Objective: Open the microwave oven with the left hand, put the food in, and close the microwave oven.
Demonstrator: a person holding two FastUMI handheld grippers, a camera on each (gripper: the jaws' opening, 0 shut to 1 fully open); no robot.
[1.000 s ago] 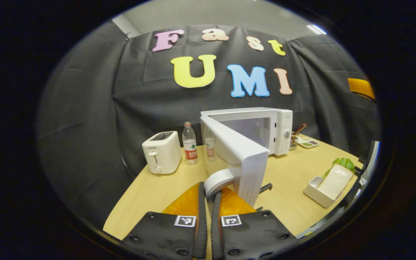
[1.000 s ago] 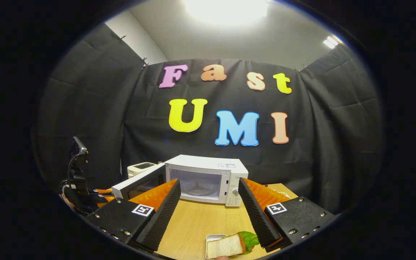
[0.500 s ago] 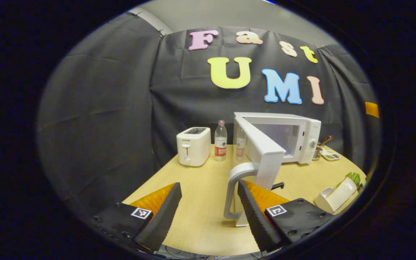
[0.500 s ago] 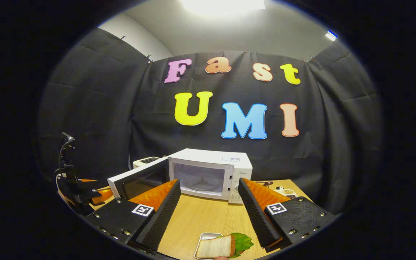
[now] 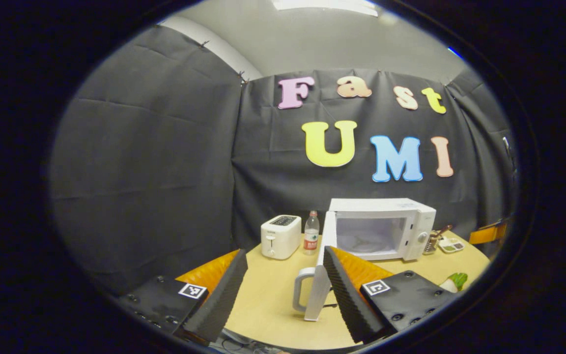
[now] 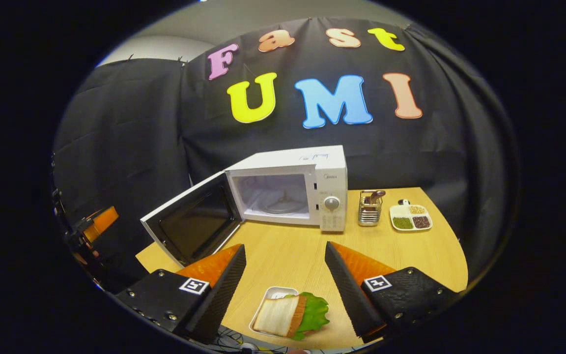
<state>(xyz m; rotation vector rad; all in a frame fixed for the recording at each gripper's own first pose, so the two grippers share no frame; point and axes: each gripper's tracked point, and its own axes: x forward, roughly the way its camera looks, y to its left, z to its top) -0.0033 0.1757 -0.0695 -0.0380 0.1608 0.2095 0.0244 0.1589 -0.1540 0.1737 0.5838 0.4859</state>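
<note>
Between the wide-open fingers of the right gripper (image 6: 285,275) sits a small white tray (image 6: 272,295) with the sandwich (image 6: 288,315), untouched, on the wooden table (image 6: 410,255). Behind it the microwave (image 6: 307,189) stands with its door (image 6: 192,223) swung open. A utensil holder (image 6: 370,206) and snack dish (image 6: 410,217) stand beside it. The left gripper (image 5: 285,275), also wide open, holds nothing; the door handle (image 5: 302,292) stands between its fingers, with a toaster (image 5: 281,236) and bottle (image 5: 311,238) behind. The writing is too small to read.
</note>
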